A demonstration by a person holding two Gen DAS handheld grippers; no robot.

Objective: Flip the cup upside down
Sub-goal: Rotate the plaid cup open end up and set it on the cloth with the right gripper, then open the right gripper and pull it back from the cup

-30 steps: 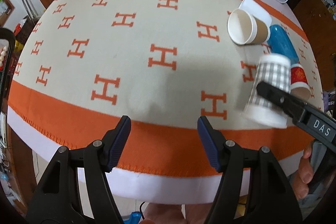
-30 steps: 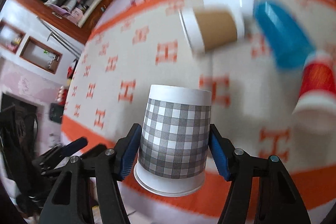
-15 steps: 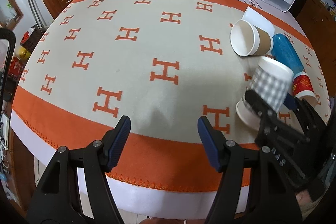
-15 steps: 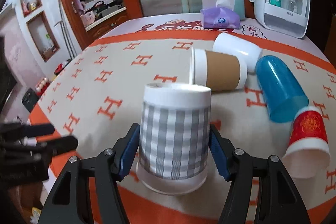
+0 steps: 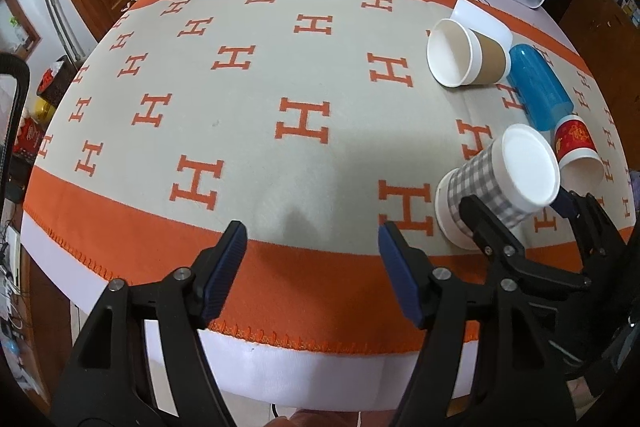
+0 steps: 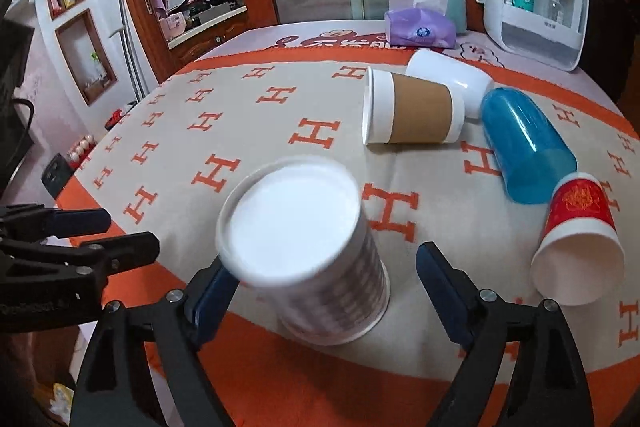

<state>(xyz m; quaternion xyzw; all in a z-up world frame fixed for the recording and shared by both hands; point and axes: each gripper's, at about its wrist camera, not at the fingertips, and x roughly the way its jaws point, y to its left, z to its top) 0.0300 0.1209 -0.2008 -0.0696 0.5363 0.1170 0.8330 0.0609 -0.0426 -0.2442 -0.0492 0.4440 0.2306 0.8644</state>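
A grey checked paper cup (image 6: pixel 320 251) is seen upside down on an orange-and-cream patterned cloth (image 6: pixel 248 123), rim down, between the spread fingers of the right gripper (image 6: pixel 324 279). A brown-sleeved cup (image 6: pixel 416 113), blue cup (image 6: pixel 524 147) and red cup (image 6: pixel 576 227) are laid on their sides beyond.
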